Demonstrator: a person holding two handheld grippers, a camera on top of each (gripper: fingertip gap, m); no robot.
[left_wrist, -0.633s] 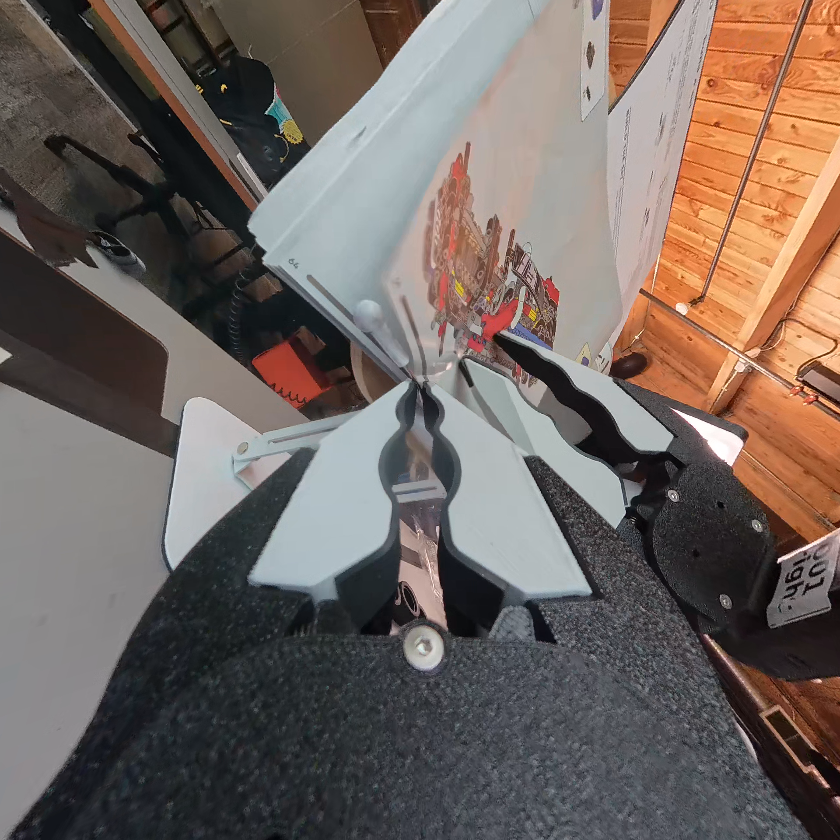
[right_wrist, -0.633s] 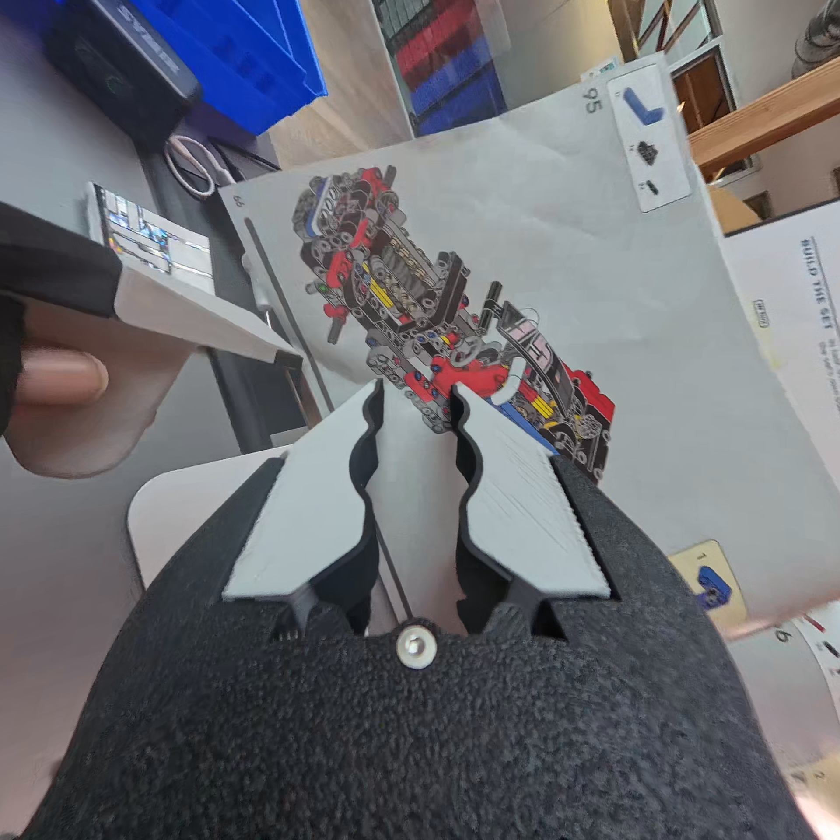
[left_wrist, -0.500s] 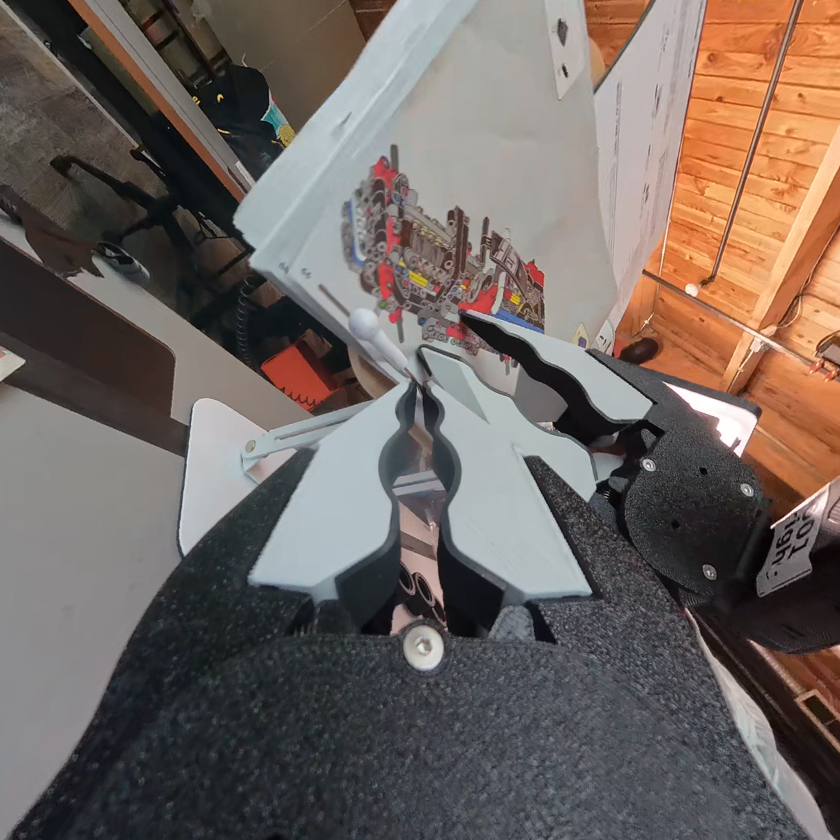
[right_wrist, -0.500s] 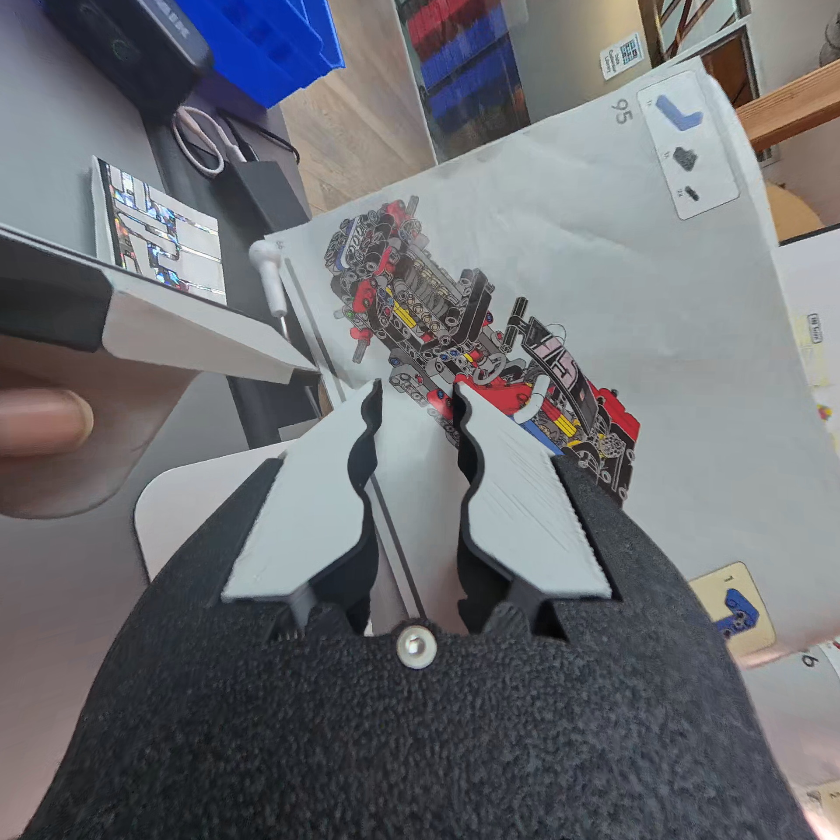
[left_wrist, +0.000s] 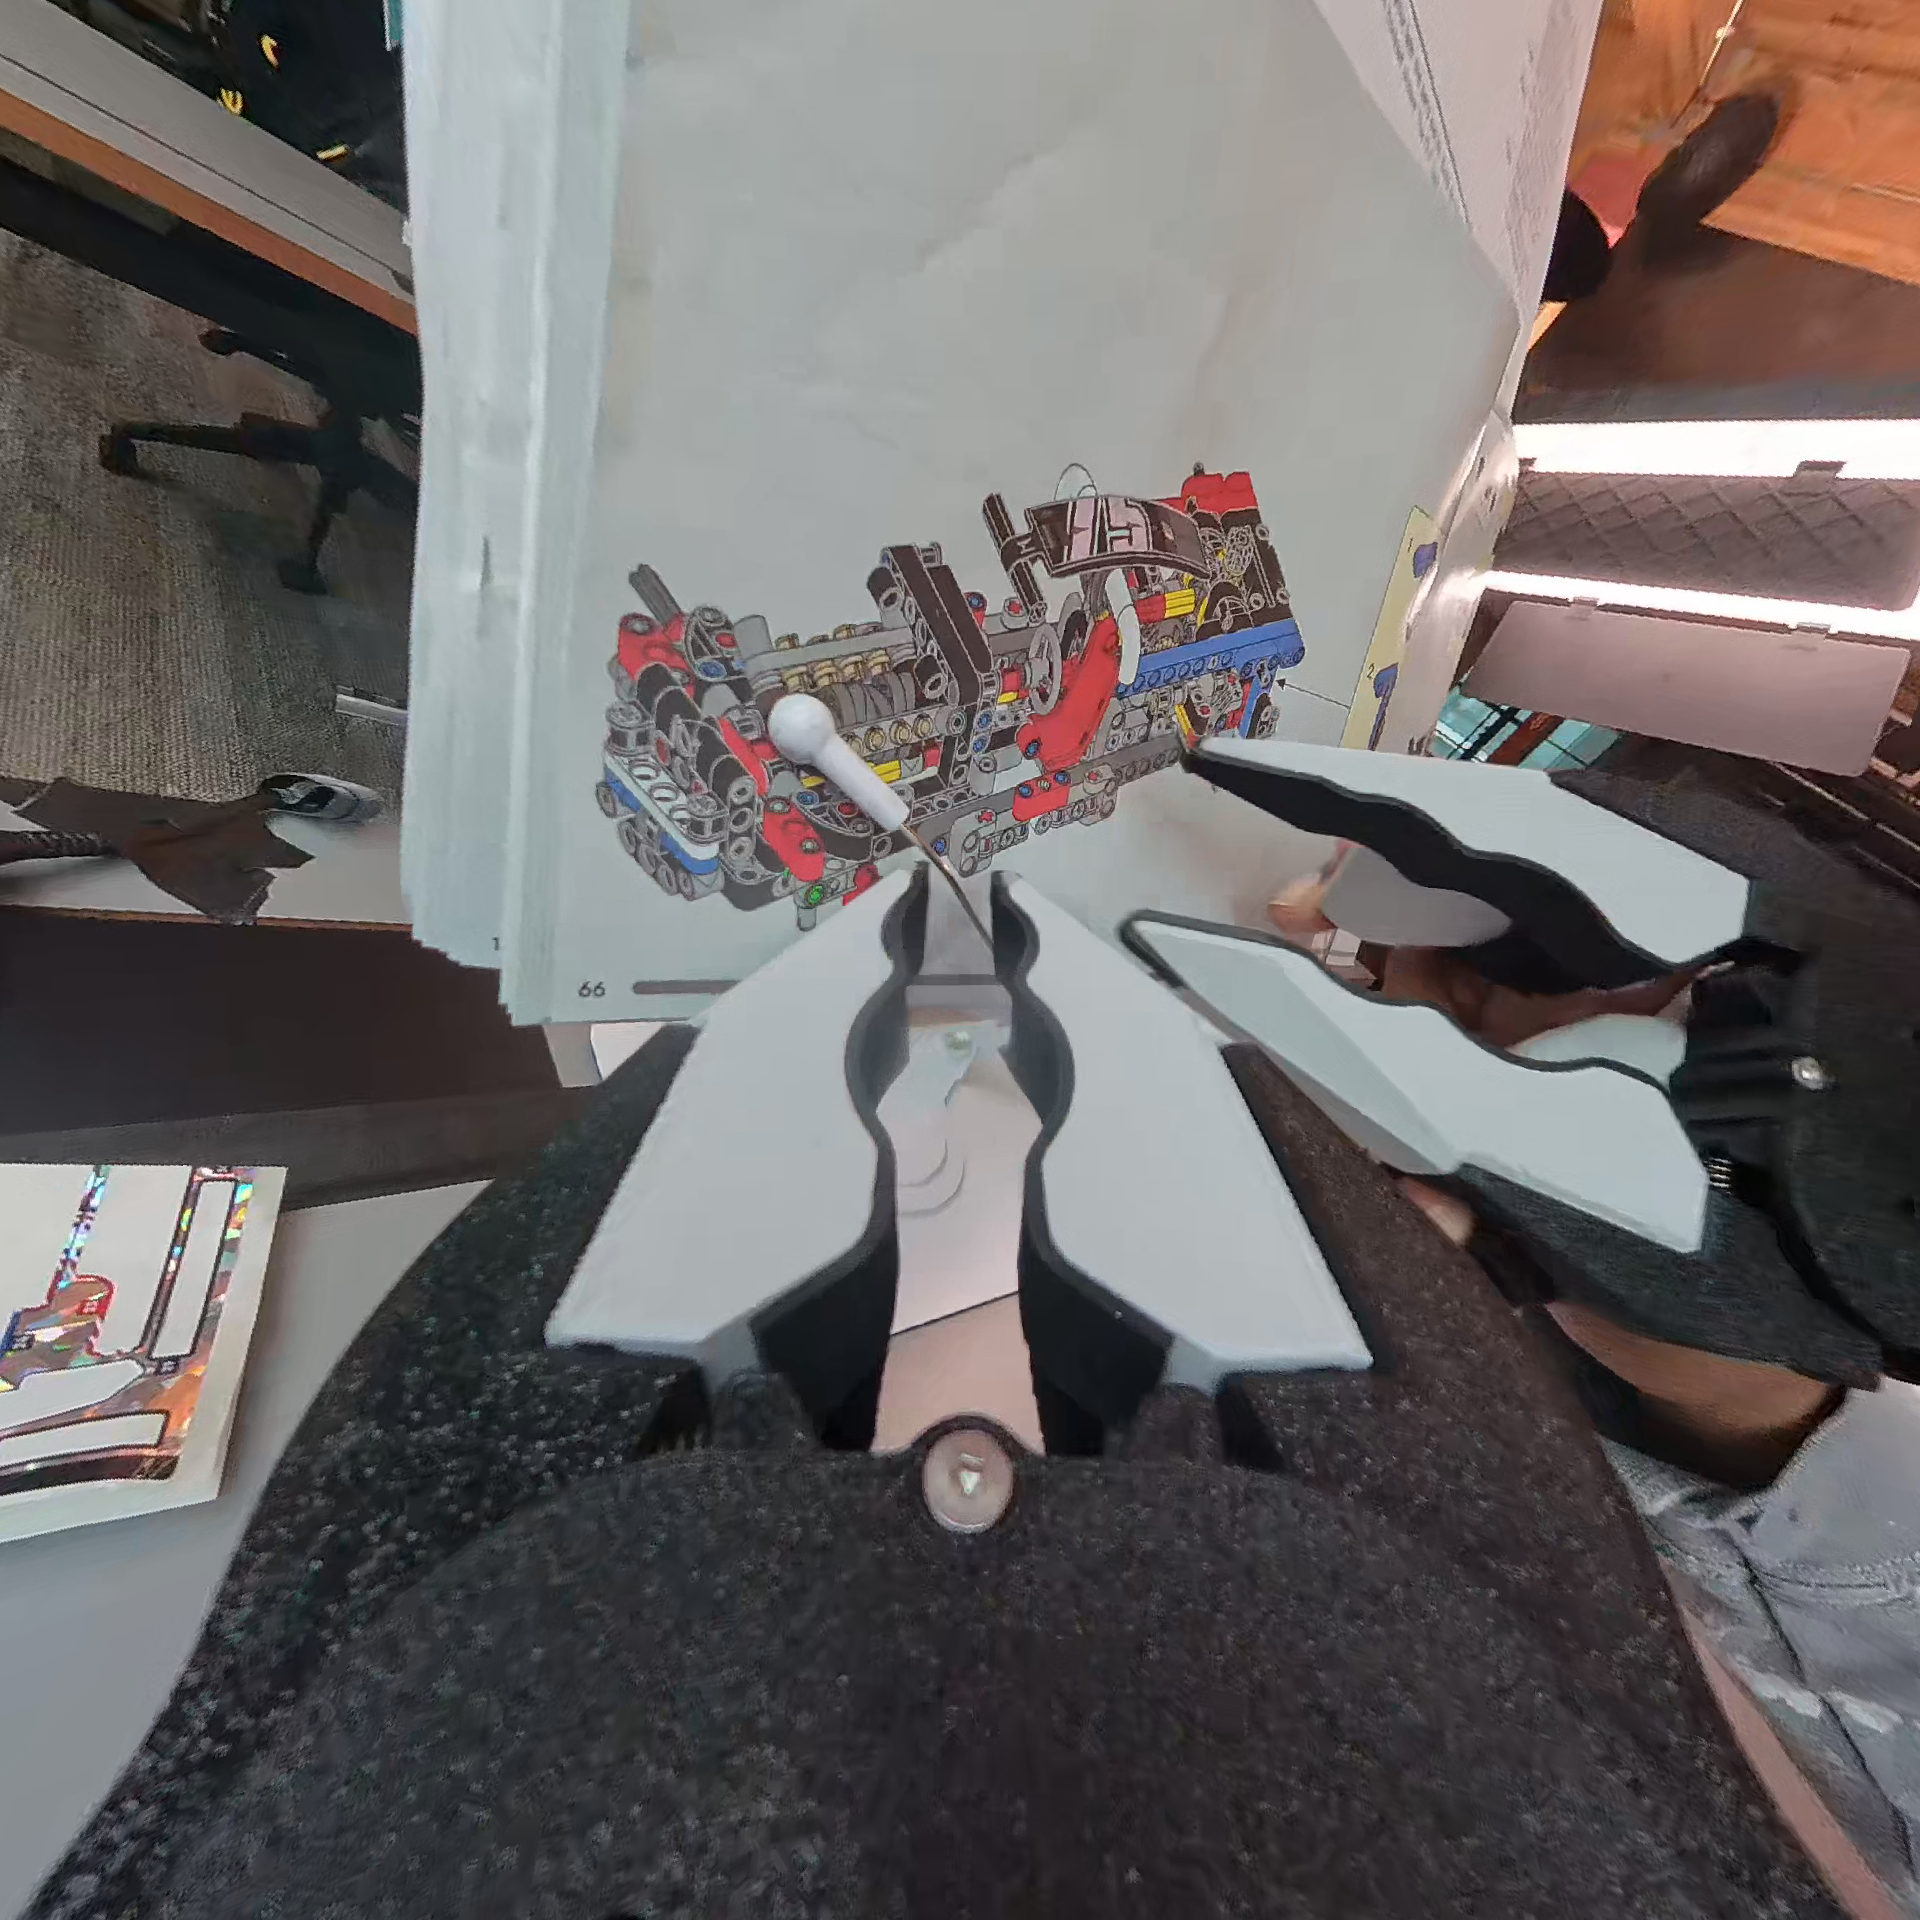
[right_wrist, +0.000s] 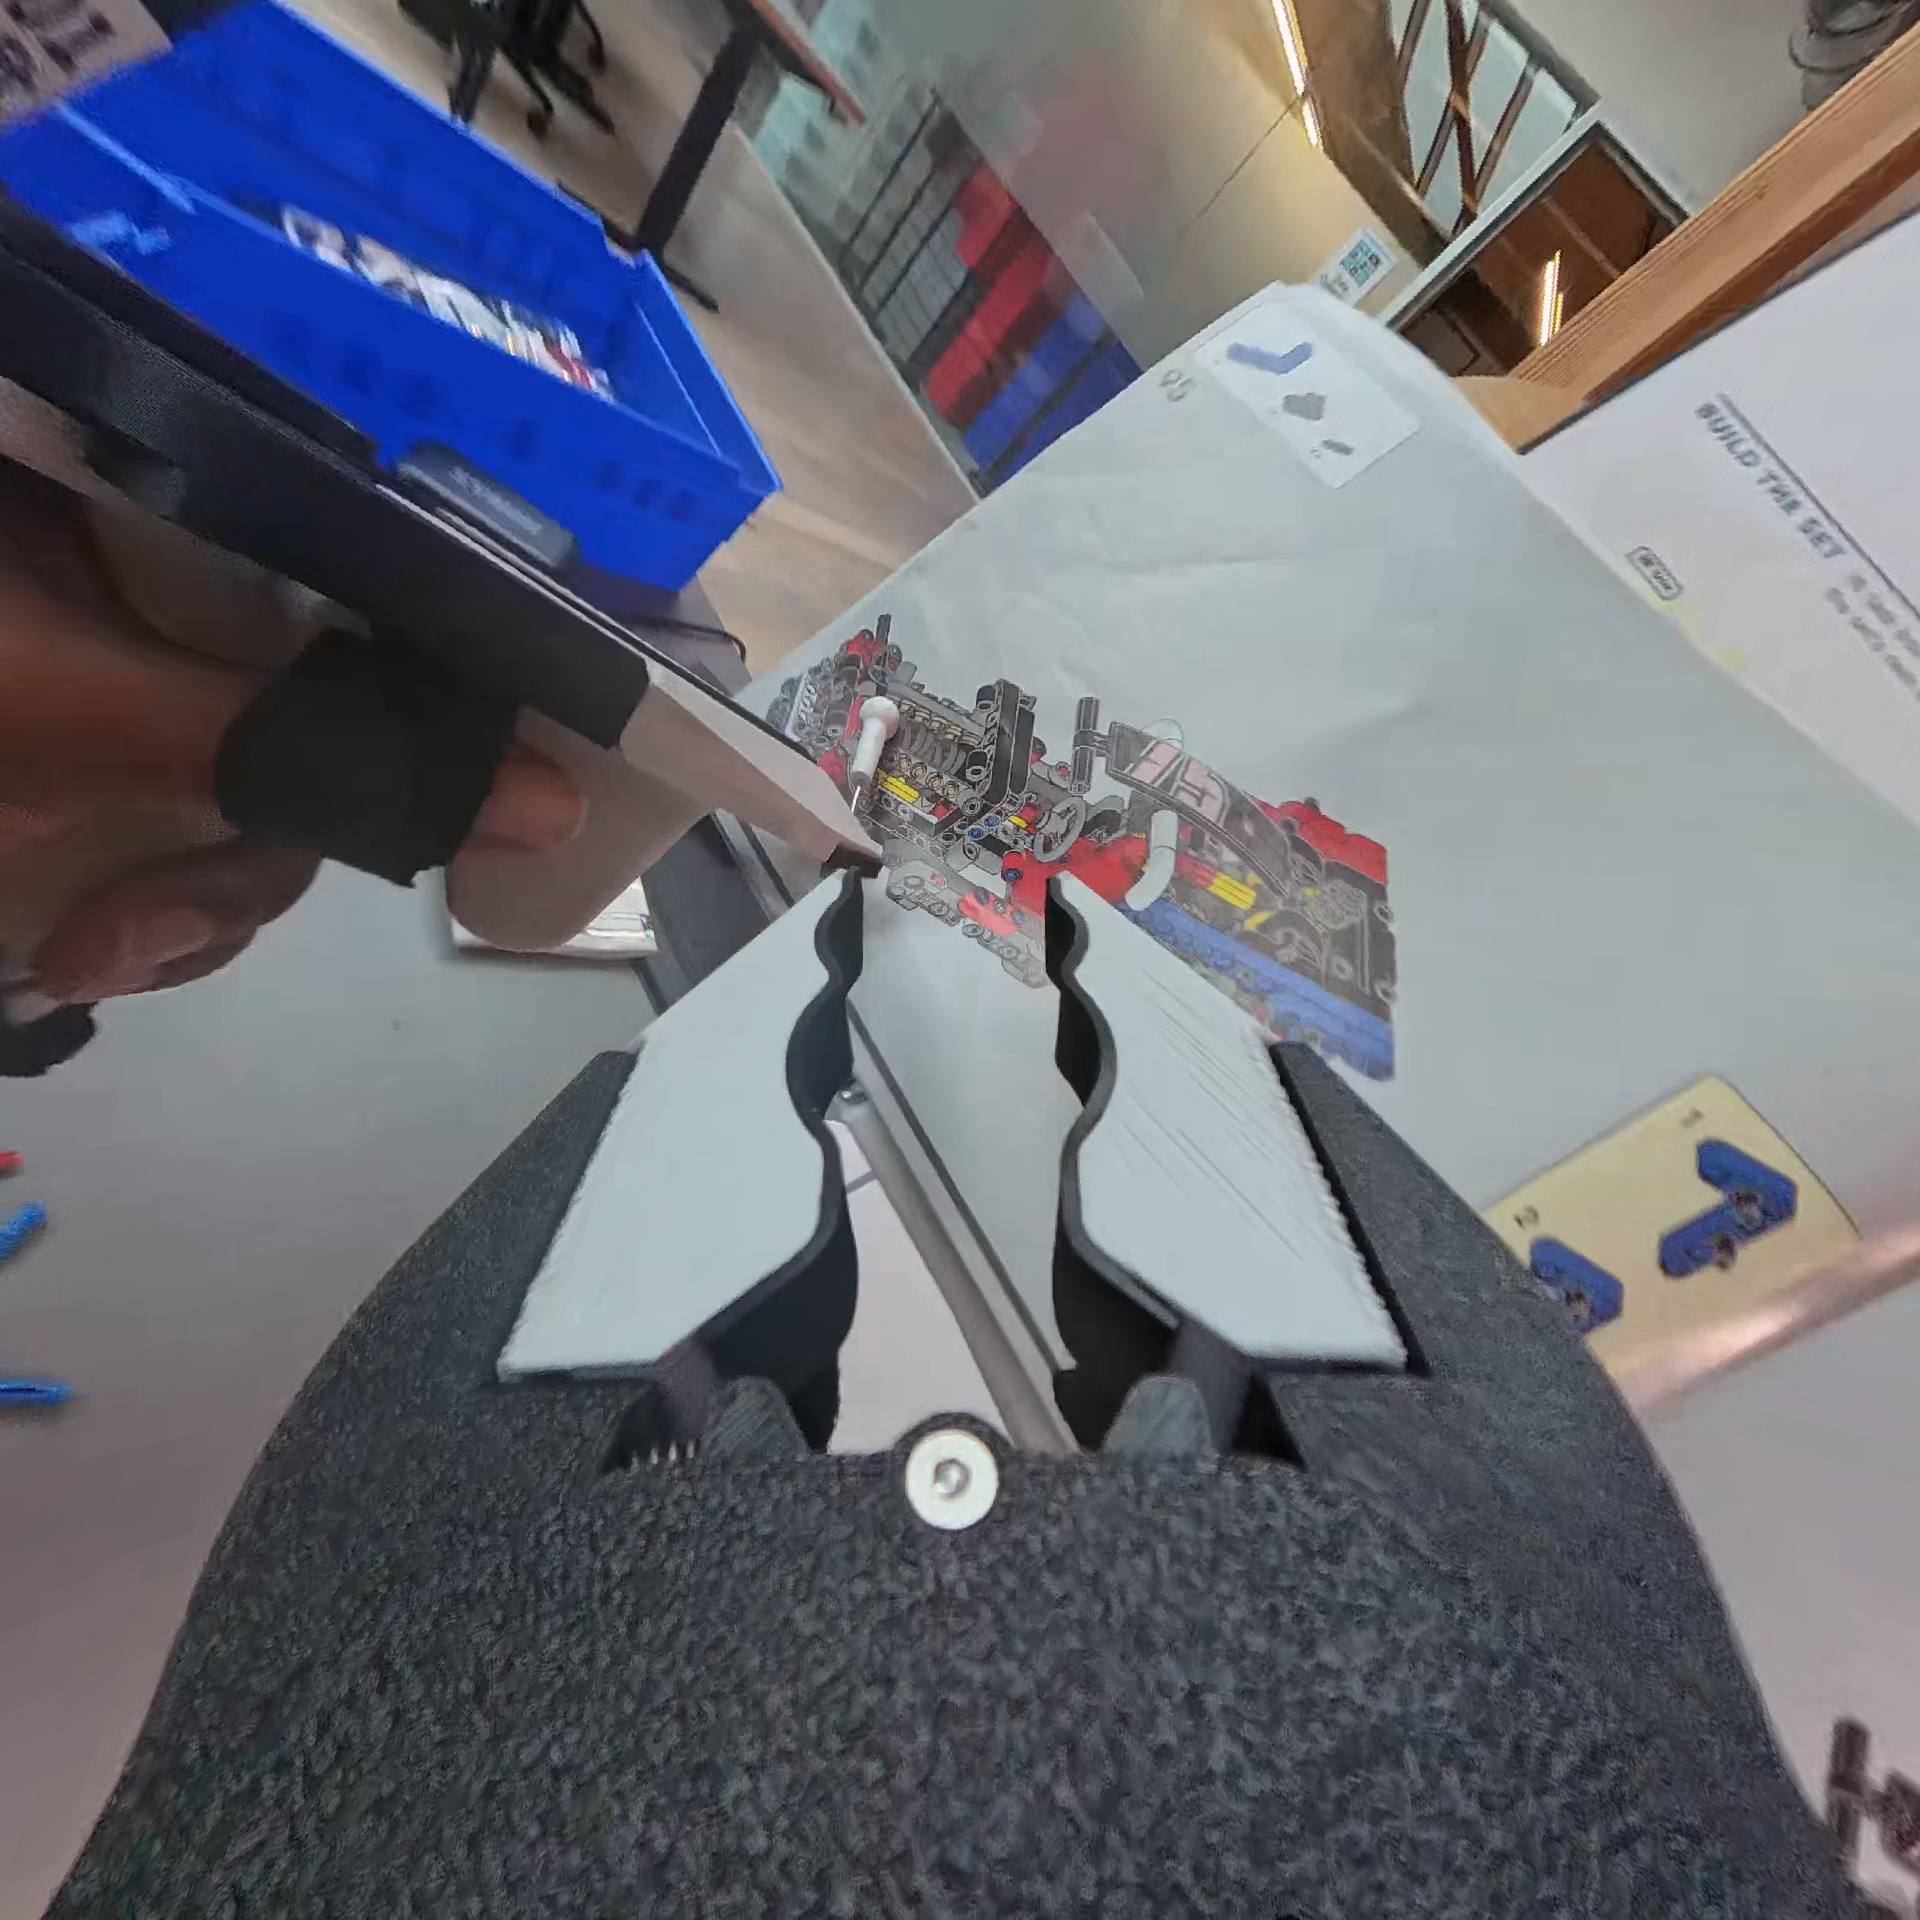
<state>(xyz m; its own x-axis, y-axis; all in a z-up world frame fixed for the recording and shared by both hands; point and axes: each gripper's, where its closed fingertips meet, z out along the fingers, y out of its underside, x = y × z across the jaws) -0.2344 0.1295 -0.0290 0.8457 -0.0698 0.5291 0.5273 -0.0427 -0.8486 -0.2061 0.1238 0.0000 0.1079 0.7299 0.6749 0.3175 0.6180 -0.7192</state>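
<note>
- I work at a grey table (left_wrist: 94, 1621) in a room with wooden walls and a grey carpet; a blue bin (right_wrist: 436, 343) sits at the far edge in my right wrist view, blurred.
- An instruction booklet (left_wrist: 935, 312) stands open and nearly upright in front of both my grippers, its facing page printed with a red, blue and grey brick-built vehicle.
- My left gripper (left_wrist: 954, 883) has its fingers drawn close, with only a narrow gap at the tips. A thin wire runs up from that gap to a white pin (left_wrist: 831, 758) with a rounded head, which leans left over the drawing. I think I am pinching the wire, but the contact itself is too fine to see.
- My right gripper (right_wrist: 951, 894) is spread, with the page showing between its fingers. In the left wrist view it comes in from the right, its upper tip touching or just short of the page.
- A metal rail (right_wrist: 956, 1236) of the white stand runs under the right gripper, along the booklet's lower edge.
- My left hand (right_wrist: 156, 790), in a black fingerless glove, fills the left of the right wrist view and hides the table behind it.
- A shiny sticker sheet (left_wrist: 114, 1340) lies flat on the table, left of my left gripper.
- Small blue pieces (right_wrist: 21, 1236) lie at the left edge, too blurred to identify.
</note>
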